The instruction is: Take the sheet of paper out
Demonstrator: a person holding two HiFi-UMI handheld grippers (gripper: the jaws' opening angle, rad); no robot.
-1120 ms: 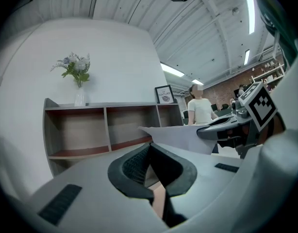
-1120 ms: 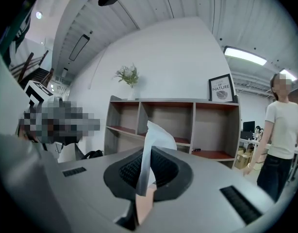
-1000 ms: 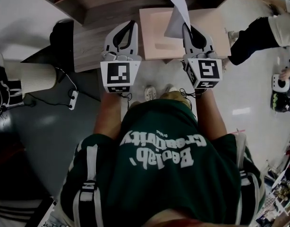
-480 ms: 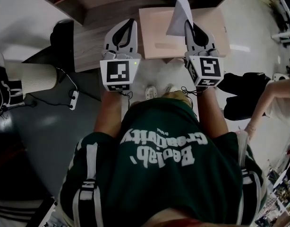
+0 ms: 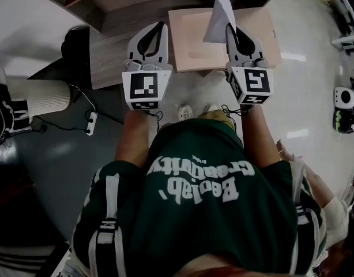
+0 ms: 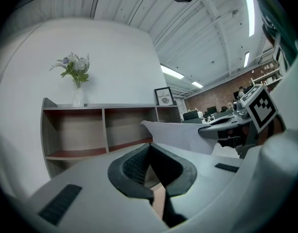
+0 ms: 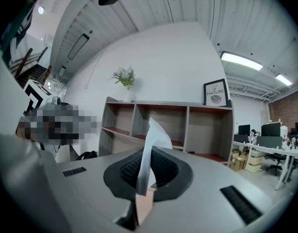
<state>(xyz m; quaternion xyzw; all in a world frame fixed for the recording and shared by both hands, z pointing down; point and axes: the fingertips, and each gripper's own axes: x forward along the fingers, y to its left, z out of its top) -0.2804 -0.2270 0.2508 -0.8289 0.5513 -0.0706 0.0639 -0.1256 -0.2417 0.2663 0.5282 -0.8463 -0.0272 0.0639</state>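
Observation:
A white sheet of paper (image 5: 217,13) stands up from my right gripper (image 5: 229,30), which is shut on its lower edge. In the right gripper view the sheet (image 7: 152,140) rises from between the closed pads of that gripper (image 7: 149,155). Below it a flat pink folder (image 5: 191,45) lies on the wooden table (image 5: 110,59). My left gripper (image 5: 159,27) is held level beside it to the left, shut on nothing (image 6: 150,149). From the left gripper view the sheet (image 6: 180,137) and the right gripper (image 6: 222,126) show at the right.
A wooden open shelf (image 6: 91,130) stands ahead against the white wall, with a vase of flowers (image 6: 76,76) and a framed picture (image 7: 216,92) on top. A white ribbed cylinder (image 5: 44,95) and cables lie on the floor at left. Another person's arm (image 5: 330,203) is at lower right.
Both grippers and the sheet have kept still. A person in dark clothes at the right has moved down the picture's right side; only an arm shows at lower right now.

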